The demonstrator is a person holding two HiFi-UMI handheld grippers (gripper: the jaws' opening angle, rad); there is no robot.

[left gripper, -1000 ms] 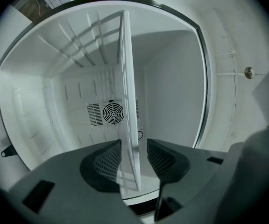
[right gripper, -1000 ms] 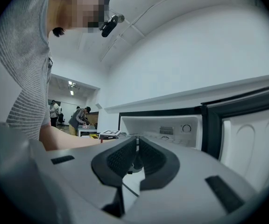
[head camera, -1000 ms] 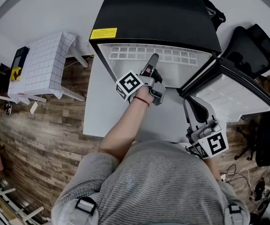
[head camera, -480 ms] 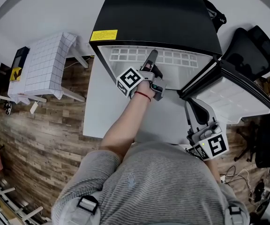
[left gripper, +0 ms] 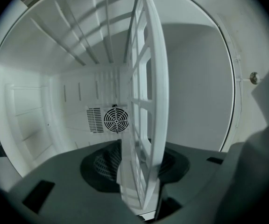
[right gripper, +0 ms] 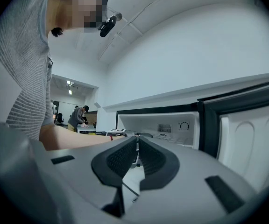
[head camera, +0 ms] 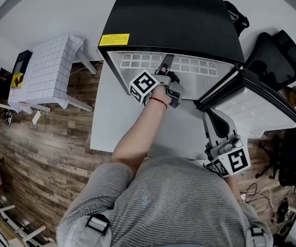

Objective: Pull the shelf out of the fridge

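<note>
A black mini fridge (head camera: pixel 173 19) stands on a white table (head camera: pixel 107 117), its door (head camera: pixel 256 109) swung open to the right. Inside lies the white grid shelf (head camera: pixel 191 63). My left gripper (head camera: pixel 164 65) reaches into the opening at the shelf's front edge. In the left gripper view the shelf (left gripper: pixel 146 101) runs edge-on between the two dark pads, and the left gripper (left gripper: pixel 139 171) is shut on it. My right gripper (head camera: pixel 213 118) hangs low near the door, shut with nothing in it. In its own view the right gripper (right gripper: pixel 137 148) points at the fridge's opening (right gripper: pixel 167 125).
A round fan grille (left gripper: pixel 116 119) sits on the fridge's back wall. A small table with a checked cloth (head camera: pixel 48 68) stands at the left on the wood floor. A black office chair (head camera: pixel 274 55) is behind the open door.
My left gripper has moved forward, deeper into the fridge opening over the shelf's front edge. The right gripper has hardly moved.
</note>
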